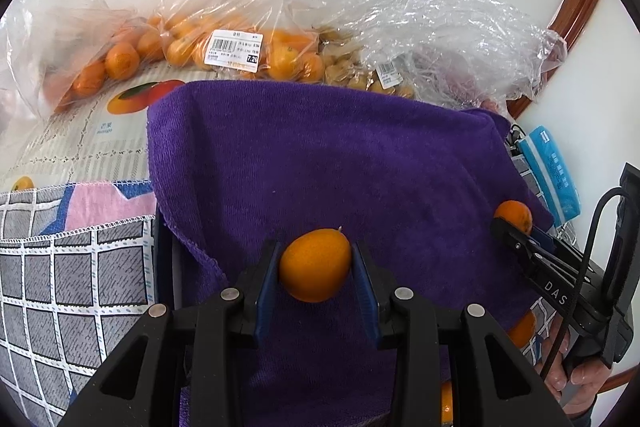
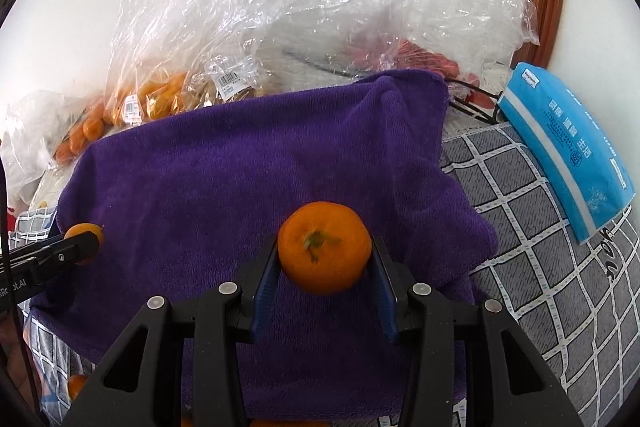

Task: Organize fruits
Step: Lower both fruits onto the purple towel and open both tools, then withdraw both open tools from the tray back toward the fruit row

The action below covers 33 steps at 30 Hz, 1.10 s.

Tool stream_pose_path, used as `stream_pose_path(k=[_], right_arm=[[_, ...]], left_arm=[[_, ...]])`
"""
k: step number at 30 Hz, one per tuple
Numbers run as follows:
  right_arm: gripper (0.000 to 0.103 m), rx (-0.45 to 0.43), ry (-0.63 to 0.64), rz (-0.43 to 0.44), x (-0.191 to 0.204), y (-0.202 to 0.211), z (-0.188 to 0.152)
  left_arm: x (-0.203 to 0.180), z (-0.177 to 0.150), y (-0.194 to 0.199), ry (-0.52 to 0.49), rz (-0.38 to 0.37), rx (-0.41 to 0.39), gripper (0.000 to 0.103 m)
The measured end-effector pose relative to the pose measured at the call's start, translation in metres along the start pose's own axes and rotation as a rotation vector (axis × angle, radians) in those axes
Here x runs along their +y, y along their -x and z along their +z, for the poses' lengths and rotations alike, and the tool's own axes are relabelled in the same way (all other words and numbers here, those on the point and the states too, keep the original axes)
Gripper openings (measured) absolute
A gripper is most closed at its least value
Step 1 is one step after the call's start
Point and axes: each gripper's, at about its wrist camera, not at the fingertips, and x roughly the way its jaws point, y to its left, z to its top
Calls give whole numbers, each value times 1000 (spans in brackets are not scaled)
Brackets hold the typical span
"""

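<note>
- The left gripper (image 1: 315,265) has its blue-padded fingers (image 1: 267,283) closed on a kumquat (image 1: 315,264), oval, smooth and bright orange, pressed at both sides with a small stem tip at its top.
- The right gripper (image 2: 324,255) has its fingers (image 2: 264,283) clamped on a mandarin (image 2: 324,247), round and a little flattened, with its green stem scar facing the camera; the fruit looks slightly blurred.
- Both fruits are held just above a purple towel (image 1: 320,155), which is draped over something whose shape is fully hidden.
- In the left view, the right gripper comes in from the right edge, and only the top of the mandarin shows past its fingertip.
- In the right view, the left gripper shows at the left edge, with the kumquat half covered by a finger.
- More orange fruit (image 1: 522,329) peeks out from under the towel's near edge, mostly hidden.
- A grey checked cloth (image 2: 532,227) lies under the towel, with a blue tissue pack (image 2: 568,147) on it to the right.
- Behind the towel sit crumpled clear bags (image 1: 248,27) against the wall, several holding orange fruit (image 1: 122,61) and carrying price labels (image 1: 234,51) too small to read.
- The farthest right bag holds something reddish (image 2: 432,61), hard to make out through the plastic.
- A printed fruit cloth (image 1: 100,123) covers the tabletop at left.
</note>
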Motion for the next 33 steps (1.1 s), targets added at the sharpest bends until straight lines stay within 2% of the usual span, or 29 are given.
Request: stream_pose_path(k=[8, 11, 20, 28, 33], right_arm=[[45, 7, 18, -6, 5, 5, -1], [45, -2, 16, -7, 6, 12, 0], [54, -84, 6, -12, 9, 62, 2], [55, -174, -6, -17, 10, 119, -14], [55, -212, 7, -18, 9, 147, -28]], left_arm=[[-3, -2, -4, -3, -3, 42, 35], [-5, -2, 2, -7, -6, 41, 43], [-10, -13, 51, -10, 5, -30, 46], [-19, -39, 108, -41, 53, -124, 46], [-24, -58, 128, -56, 61, -141, 45]])
